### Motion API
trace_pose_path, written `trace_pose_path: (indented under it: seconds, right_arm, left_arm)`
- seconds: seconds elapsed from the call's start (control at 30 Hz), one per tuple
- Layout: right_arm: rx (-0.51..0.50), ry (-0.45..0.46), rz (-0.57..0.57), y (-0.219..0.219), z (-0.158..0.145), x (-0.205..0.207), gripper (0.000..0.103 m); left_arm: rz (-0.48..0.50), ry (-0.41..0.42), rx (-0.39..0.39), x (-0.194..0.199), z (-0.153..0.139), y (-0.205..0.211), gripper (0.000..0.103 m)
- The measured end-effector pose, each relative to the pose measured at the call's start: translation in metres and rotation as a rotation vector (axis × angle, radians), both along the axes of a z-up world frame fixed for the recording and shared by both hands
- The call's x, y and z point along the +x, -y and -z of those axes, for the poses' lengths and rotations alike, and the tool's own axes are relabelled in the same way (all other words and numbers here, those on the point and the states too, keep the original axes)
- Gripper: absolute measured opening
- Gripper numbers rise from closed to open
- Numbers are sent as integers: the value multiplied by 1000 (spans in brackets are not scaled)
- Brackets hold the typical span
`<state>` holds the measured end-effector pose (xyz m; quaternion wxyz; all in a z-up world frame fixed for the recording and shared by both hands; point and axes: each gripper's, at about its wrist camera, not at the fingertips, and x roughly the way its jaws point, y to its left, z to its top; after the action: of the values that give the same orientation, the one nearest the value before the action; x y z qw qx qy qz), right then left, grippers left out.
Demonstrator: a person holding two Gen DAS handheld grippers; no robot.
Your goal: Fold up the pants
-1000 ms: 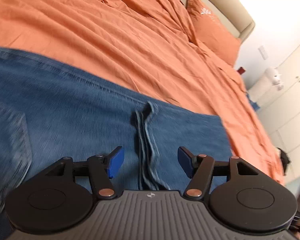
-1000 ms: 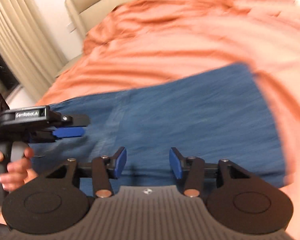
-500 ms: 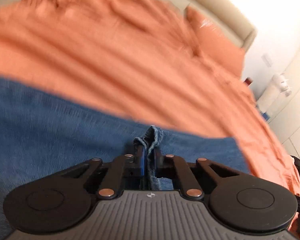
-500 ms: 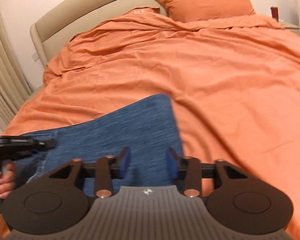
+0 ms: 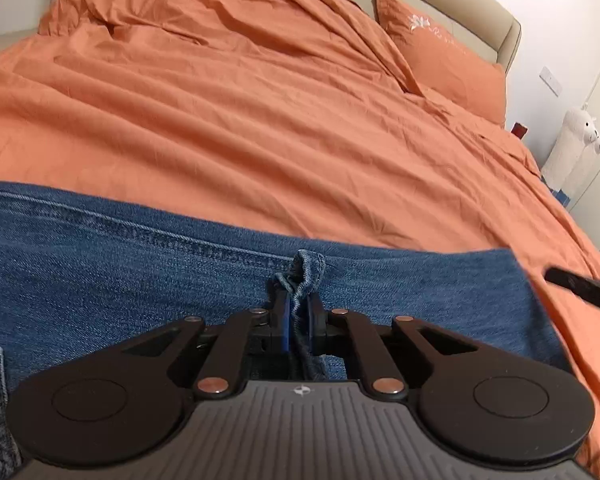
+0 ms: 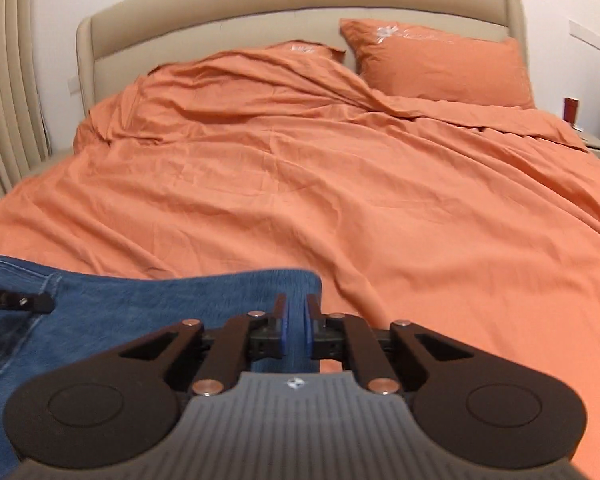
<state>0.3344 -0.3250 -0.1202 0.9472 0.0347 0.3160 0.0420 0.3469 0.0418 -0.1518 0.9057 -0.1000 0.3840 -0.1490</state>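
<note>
Blue jeans [image 5: 140, 272] lie flat across the near part of an orange bed. My left gripper [image 5: 298, 320] is shut on a bunched fold of the jeans' edge, which sticks up between the fingers. In the right wrist view the jeans [image 6: 140, 312] fill the lower left. My right gripper [image 6: 296, 328] is shut on the jeans' right end near its corner. The left gripper's tip [image 6: 16, 302] shows at the left edge, and the right gripper [image 5: 580, 286] shows at the right edge of the left wrist view.
The orange duvet [image 6: 340, 200] covers the bed, with two orange pillows [image 6: 440, 68] at a beige headboard [image 6: 260, 32]. A white plush toy [image 5: 576, 144] and cabinets stand to the right. A nightstand with a red can [image 6: 571, 110] is beside the bed. Curtains [image 6: 4, 100] hang on the left.
Both grippers were open above the jeans one second ago. The left one closed on a fold of the edge. The right one moved to the jeans' right end and closed on it.
</note>
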Motion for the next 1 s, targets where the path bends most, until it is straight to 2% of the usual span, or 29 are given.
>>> trace_pose_path:
  seconds: [0.13,0.23,0.3,0.4,0.43,0.57,0.77,0.87,1.0]
  right_arm:
    - [-34,-86,-7,-4,28,36,2]
    - [-68,-132,-7,-6,45,47,0]
    - [-65,-149,-5,-4,48,51,0]
    - [-89,-161,9,-5,42,51,0]
    - [-84,-162,20,-4,36,46,0]
    - [-24,-159,20,-2,8,2,0]
    - [28,-156,7,-6,-13,-86,0]
    - [31,-168,-22,-11,-12,-115,0]
    - [-5,-212,-41,-17,6,-124,0]
  left_arm:
    - [19,-12,-5,2,4,-4,9]
    - [25,-24,-21,6,7,-6,11]
    - [28,-27,-20,6,9,-7,12]
    - [5,-32,-13,3,5,-9,24]
    - [-3,-33,-10,0,2,-9,24]
    - [-11,-29,54,-23,-19,-6,25]
    - [6,-66,72,-61,-41,1,25]
    - [13,-76,113,-79,-43,9,25]
    - [12,-132,169,-84,-28,18,25]
